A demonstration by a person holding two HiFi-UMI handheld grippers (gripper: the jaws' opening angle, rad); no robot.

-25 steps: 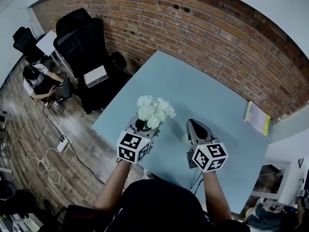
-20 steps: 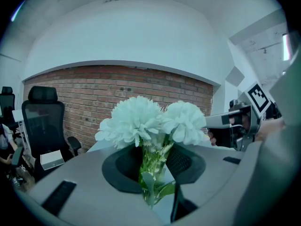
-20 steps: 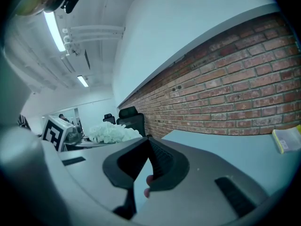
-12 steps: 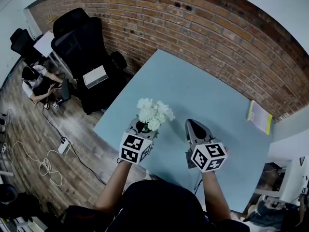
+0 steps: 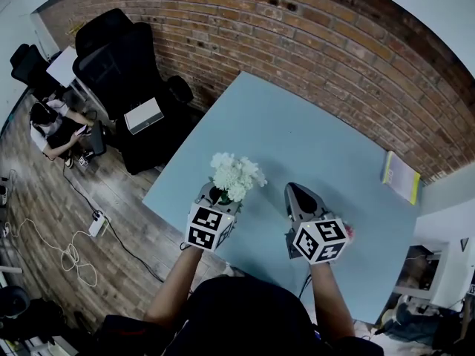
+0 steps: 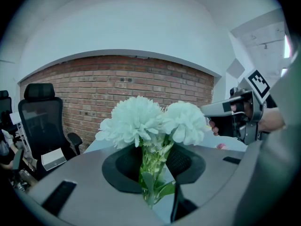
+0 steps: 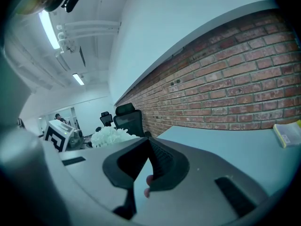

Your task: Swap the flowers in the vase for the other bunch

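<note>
The left gripper [image 6: 153, 167] is clamped on the green stems [image 6: 151, 182] of the white flowers [image 6: 141, 121], which are held upright over the blue table [image 5: 312, 147] at its near left edge, the heads standing above the jaws. The right gripper [image 7: 148, 163] is pressed together with nothing pinched, and is held over the table's near edge, apart from the bunch. A small pink thing [image 5: 347, 232] is seen at the table's near edge, just beside the right gripper; what it is cannot be told.
</note>
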